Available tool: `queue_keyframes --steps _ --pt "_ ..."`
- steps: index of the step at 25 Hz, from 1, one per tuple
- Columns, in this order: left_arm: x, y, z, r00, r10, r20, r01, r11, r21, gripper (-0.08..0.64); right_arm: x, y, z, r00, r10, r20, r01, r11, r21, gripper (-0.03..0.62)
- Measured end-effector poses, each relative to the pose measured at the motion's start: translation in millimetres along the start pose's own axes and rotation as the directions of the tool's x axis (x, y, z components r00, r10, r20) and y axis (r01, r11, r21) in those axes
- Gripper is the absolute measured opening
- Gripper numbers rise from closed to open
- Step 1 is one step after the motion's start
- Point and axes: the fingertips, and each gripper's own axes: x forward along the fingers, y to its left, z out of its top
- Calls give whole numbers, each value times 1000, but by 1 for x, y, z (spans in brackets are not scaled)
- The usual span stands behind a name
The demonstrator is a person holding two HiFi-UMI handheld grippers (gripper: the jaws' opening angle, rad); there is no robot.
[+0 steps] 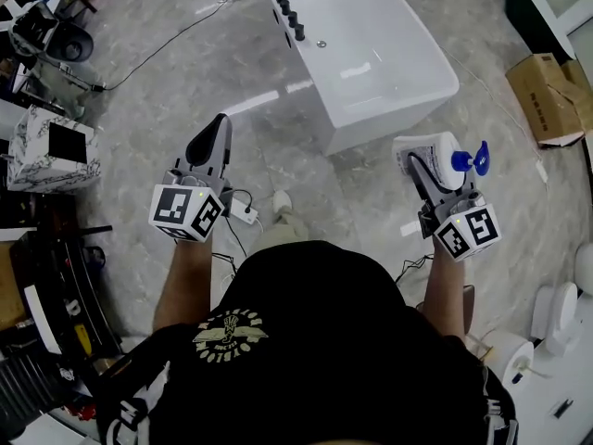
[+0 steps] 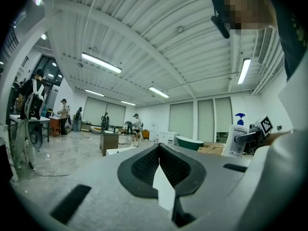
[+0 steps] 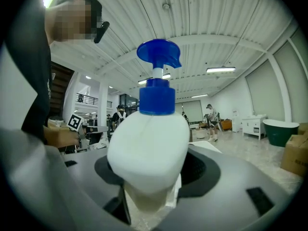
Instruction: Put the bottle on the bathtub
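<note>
The right gripper (image 1: 428, 171) pinches the bottle (image 1: 443, 156) by its lower body, with the blue pump (image 1: 469, 159) pointing away from the person. The bottle is in the air over the floor, right of the bathtub (image 1: 394, 109) and apart from it. The left gripper (image 1: 216, 135) has its jaws pressed together with nothing between them.

In my judgement the main risk is at the release. The edge of the bathtub looks narrow, glossy and rounded, so a bottle set down a little tilted or off the middle can slide into the tub or fall to the floor. The grip is low and the pump end is free, so the bottle may also rock between the jaws on the way. A power strip (image 1: 244, 213) with its cable lies just beside the person's feet, and a step forward could catch it.

The bathtub is empty: only white bottom and the drain (image 1: 321, 43) show, no water. The bottle is opaque, so I cannot tell how full it is. The cardboard box (image 1: 551, 95) at the right does not show its contents.
</note>
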Motion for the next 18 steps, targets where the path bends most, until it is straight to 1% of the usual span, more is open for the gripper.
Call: queue_keyframes --steps 6,9,12,16,18 --pt "43 21 -7 999 -35 -31 34 999 -23 9 33 -14 -1 999 -17 -29 18 1000 10 264" --pt "63 31 -13 997 -63 -52 62 998 -32 9 51 -23 -3 998 -38 -45 39 999 24 264" --pt "83 50 -16 994 -86 -68 84 996 -39 9 73 -28 2 997 -56 -45 57 998 21 264" --pt "112 77 -13 992 -110 -54 107 992 -69 9 97 -34 11 995 -82 -51 82 997 -5 265" --pt "126 86 -8 990 -134 -34 131 988 -76 9 107 -38 15 993 -104 -53 104 995 -10 265"
